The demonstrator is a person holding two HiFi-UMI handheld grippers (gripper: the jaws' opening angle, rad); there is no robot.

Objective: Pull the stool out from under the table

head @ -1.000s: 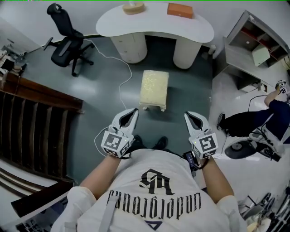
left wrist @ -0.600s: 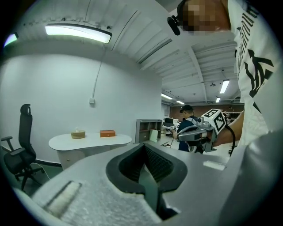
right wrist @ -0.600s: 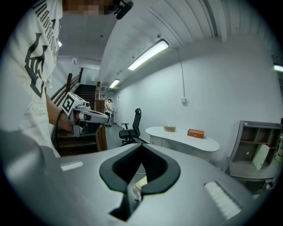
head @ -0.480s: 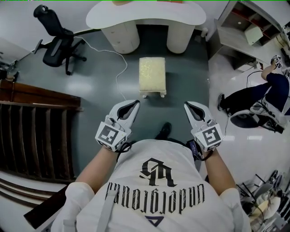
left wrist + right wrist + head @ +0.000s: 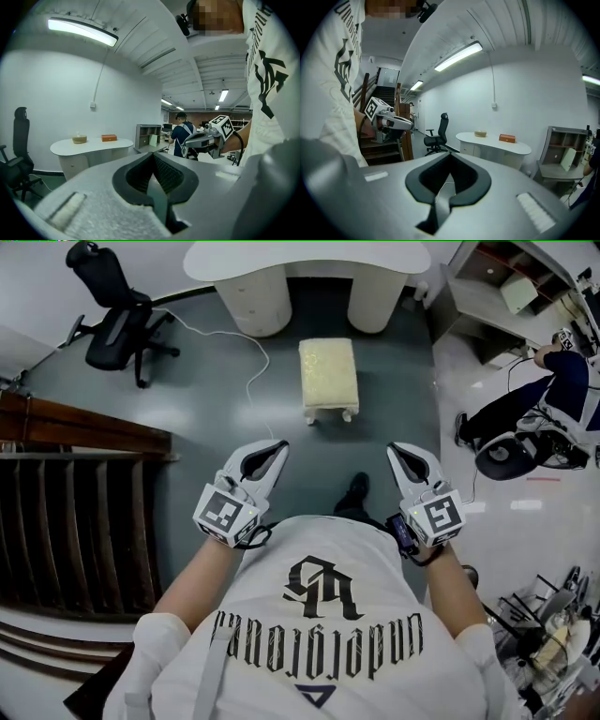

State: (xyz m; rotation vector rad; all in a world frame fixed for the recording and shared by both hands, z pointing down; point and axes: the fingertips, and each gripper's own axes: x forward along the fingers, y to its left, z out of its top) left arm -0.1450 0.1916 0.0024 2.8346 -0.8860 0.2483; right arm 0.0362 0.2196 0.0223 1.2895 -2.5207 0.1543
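While both tools hover ahead of the wearer's chest, neither holds anything. The left tool [image 5: 277, 445] has its jaws closed together with nothing between them, and the right tool [image 5: 394, 448] is likewise pressed shut and empty. A dark shoe [image 5: 354, 489] shows on the floor between the two.

The stool [image 5: 328, 373], with a cream cushioned top and short white legs, stands out in the open on the grey-green floor [image 5: 394, 381]. It sits in front of the gap between the two pedestals of the white desk [image 5: 309, 257], not under the desk's top, and is well apart from both tools.

A white cable [image 5: 255, 371] trails over the floor just to the left of the stool. A black office chair [image 5: 111, 310] stands to the left of the desk. On the desk top, a round tan container [image 5: 79, 138] and an orange box [image 5: 108, 138] sit apart from each other.

At the far right, another person in a dark blue top [image 5: 567, 381] is near a grey shelf unit [image 5: 473, 306]. A dark wooden stair railing [image 5: 75, 512] fills the left edge of the head view.
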